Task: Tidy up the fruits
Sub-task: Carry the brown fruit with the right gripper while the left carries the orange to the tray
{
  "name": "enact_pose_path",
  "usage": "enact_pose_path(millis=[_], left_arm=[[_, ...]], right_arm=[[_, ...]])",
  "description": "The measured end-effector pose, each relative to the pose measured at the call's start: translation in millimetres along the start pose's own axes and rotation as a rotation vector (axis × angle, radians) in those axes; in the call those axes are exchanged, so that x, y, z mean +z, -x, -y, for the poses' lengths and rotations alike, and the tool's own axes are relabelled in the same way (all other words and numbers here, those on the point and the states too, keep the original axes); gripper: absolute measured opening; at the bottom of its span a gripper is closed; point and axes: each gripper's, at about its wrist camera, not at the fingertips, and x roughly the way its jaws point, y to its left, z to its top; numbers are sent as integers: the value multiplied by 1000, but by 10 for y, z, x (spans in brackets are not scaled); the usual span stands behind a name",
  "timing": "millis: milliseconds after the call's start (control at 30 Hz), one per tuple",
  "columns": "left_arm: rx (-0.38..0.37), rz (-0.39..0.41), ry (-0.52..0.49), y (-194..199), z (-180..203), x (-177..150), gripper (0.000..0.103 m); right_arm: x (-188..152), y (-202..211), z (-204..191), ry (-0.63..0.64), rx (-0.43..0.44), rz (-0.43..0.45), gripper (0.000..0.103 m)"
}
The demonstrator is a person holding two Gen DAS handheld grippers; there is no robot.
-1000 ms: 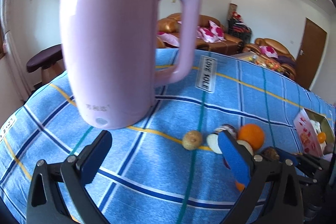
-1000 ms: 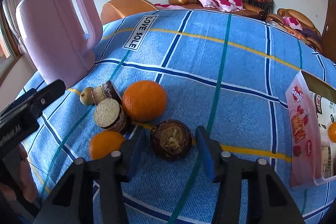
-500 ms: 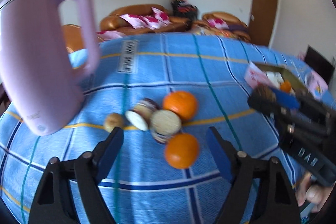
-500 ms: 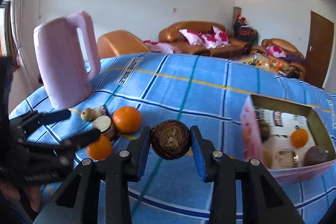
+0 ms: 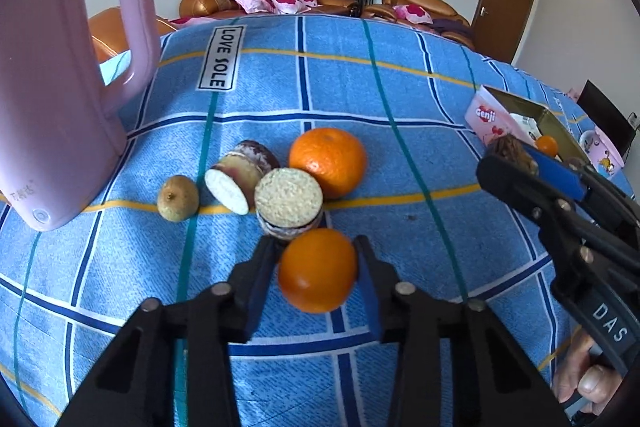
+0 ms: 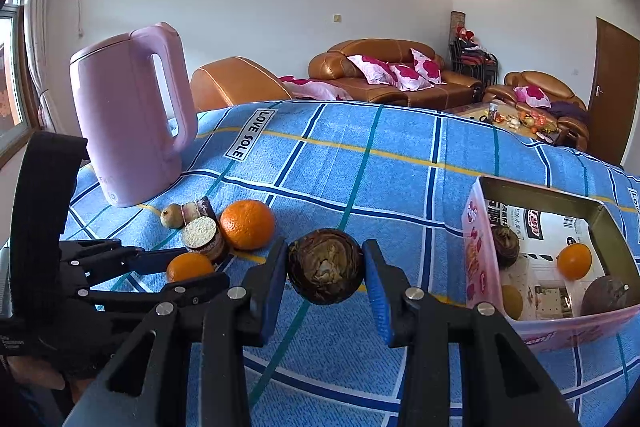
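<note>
My left gripper (image 5: 314,243) points down at the blue checked cloth, and its jaws are closing on a small orange (image 5: 318,271); both pads touch its sides. Just behind lie two cut purple pieces (image 5: 288,197), a larger orange (image 5: 328,163) and a small brownish fruit (image 5: 178,198). My right gripper (image 6: 325,247) is shut on a dark brown round fruit (image 6: 326,267), held above the cloth to the left of the pink box (image 6: 476,227). Inside the box lie several fruits, among them an orange (image 6: 574,261).
A tall pink kettle (image 5: 48,87) stands at the back left of the cloth, close to the fruit pile. The box's open top faces up at the right. A hand (image 5: 580,375) holds the right gripper's handle. Sofas and a door are beyond the table.
The left gripper swung away from the kettle to the fruit pile and its jaws closed in around the small orange. The right gripper lifted the brown fruit off the cloth, bringing the box into view.
</note>
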Motion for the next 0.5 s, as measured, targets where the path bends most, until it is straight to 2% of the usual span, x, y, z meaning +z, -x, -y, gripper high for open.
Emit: enact_pose_path(millis=[133, 367, 500], left_arm=[[16, 38, 40, 81, -60, -17, 37], [43, 154, 147, 306, -195, -57, 37], [83, 214, 200, 404, -230, -85, 37]], right_arm=[[-5, 28, 11, -5, 6, 16, 40], [4, 122, 38, 7, -4, 62, 40], [29, 166, 85, -14, 13, 81, 40]])
